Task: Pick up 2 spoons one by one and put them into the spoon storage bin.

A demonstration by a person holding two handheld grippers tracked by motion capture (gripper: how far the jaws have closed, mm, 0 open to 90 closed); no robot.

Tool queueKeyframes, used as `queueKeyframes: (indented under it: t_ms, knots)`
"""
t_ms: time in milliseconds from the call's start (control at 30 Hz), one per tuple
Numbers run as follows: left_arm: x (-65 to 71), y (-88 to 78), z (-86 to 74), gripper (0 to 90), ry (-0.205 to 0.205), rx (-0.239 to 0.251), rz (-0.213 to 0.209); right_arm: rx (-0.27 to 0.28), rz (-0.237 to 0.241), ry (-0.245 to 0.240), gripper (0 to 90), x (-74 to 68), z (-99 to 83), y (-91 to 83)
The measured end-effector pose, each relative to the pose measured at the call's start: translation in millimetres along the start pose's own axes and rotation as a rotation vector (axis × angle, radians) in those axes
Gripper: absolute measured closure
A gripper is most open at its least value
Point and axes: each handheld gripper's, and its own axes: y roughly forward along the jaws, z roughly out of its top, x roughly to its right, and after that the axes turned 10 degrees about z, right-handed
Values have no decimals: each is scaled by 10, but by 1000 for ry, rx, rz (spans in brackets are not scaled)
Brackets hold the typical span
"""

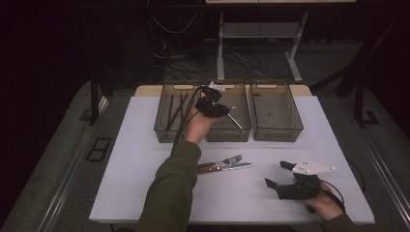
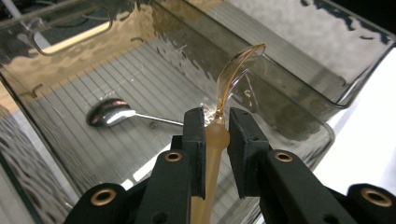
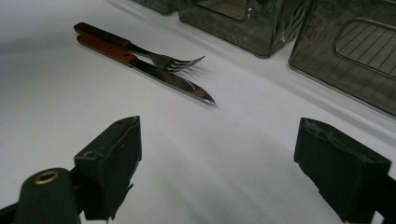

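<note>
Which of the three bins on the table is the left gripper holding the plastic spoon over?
The middle bin. The left gripper holds the translucent amber spoon above it, and a metal spoon already lies inside. The left bin holds dark sticks; the right bin looks empty.

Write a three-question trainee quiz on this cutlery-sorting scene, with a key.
1. True or false: the left gripper is shut on an amber plastic spoon.
2. What lies in the middle bin below it? A) metal spoon B) fork C) nothing
3. Which two pieces lie on the white table?

Key:
1. True.
2. A, the metal spoon.
3. The fork and knife, side by side, ahead of the open right gripper.
</note>
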Motion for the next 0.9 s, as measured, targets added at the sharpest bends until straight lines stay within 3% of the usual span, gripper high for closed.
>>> queueKeyframes:
  t_ms: [200,400,467,600,900]
  knots:
    - [41,124,-39,762,-12,-57,6,2,1,-3,153,-3,2,-3]
    - [54,180,-50,741,-31,-80,13,4,2,-4,153,-4,3,-8]
    - [45,174,-49,643,-31,-72,27,5,2,-2,153,-6,3,-10]
    - [26,132,-40,553,-26,-47,23,5,2,-1,153,-3,3,-13]
    - [3,-72,-40,380,-7,39,-31,5,0,-2,153,-1,4,-12]
